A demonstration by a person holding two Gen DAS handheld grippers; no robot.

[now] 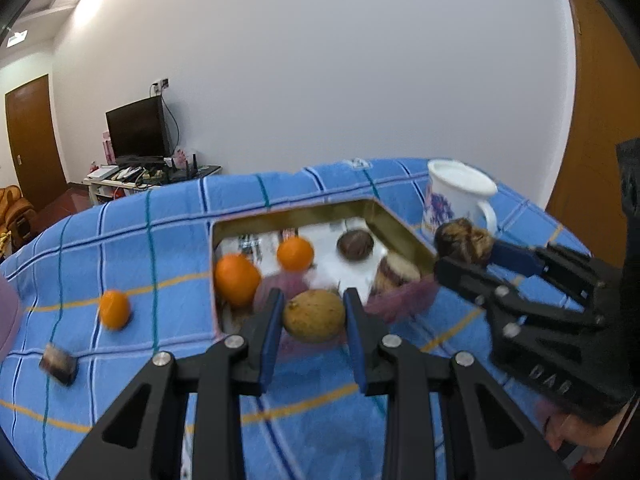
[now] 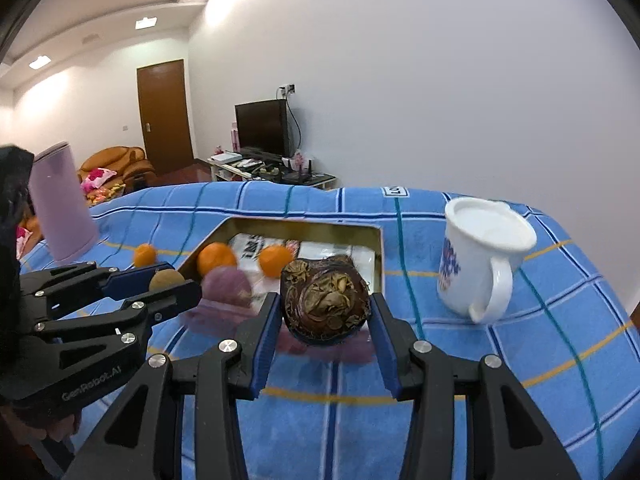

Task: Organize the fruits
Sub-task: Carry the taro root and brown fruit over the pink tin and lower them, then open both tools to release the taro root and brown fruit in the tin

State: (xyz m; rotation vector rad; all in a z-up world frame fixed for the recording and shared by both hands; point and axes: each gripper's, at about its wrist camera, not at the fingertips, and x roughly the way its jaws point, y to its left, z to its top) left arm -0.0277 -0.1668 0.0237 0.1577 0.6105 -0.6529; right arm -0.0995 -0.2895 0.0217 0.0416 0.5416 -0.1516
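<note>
**Both grippers loaded at the near edge of the tray**

The tan-brown fruit (image 1: pixel 315 315) sits clamped between the jaws of the left gripper (image 1: pixel 313 334), held above the blue checked cloth (image 1: pixel 160 248) just short of the metal tray (image 1: pixel 400 226), presumably for delivery there. The right gripper (image 2: pixel 325 336) has its jaws closed on a dark scaly fruit (image 2: pixel 325 304), likewise poised at the tray's near edge. Two oranges (image 1: pixel 236 280) already lie inside. One orange (image 1: pixel 114 309) remains loose on the cloth, well left of the tray. A white mug (image 2: pixel 480 256) stands beyond, to the right.
</note>
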